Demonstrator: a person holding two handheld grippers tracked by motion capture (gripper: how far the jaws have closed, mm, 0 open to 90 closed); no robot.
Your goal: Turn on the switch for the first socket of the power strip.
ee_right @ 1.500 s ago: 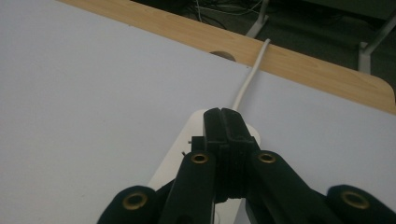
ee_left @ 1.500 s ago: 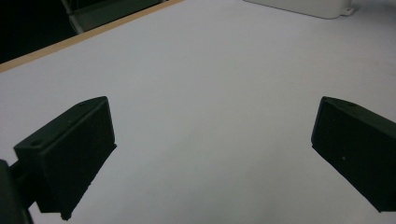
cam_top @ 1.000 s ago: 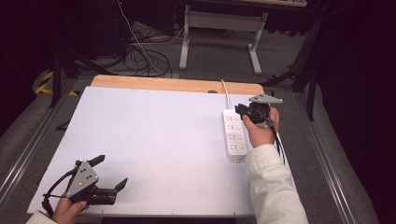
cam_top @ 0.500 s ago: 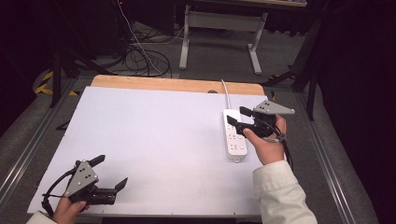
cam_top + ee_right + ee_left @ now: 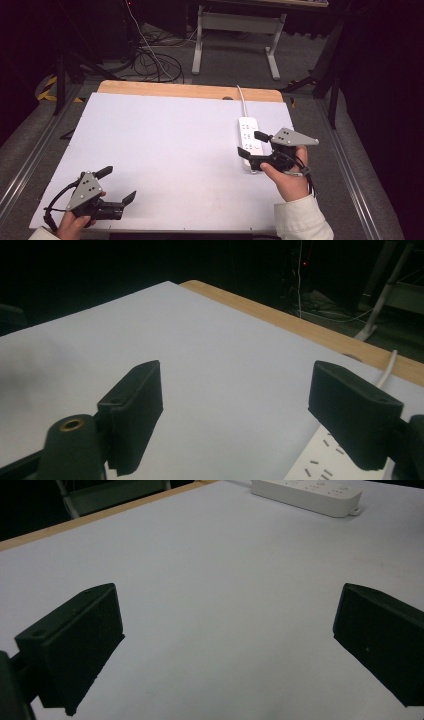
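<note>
The white power strip (image 5: pixel 249 142) is laid flat near the tabletop's right edge, its cord run off the far edge, while the right gripper (image 5: pixel 253 145) is held wide-jawed just above it, seemingly for grasping, and the left gripper (image 5: pixel 117 186), jaws wide and empty, is parked at the near-left corner.

A smooth, matt white sheet (image 5: pixel 170 150) that looks like paper or thin board covers the table, leaving a strip of bare, light-coloured wood (image 5: pixel 190 91) along the far edge. At the right lies a white power strip (image 5: pixel 248 135) of smooth plastic with a slight sheen. Both grippers have matt black jaws that look like plastic, and each carries a flat grey plate (image 5: pixel 85 189) with a dull metallic look.
</note>
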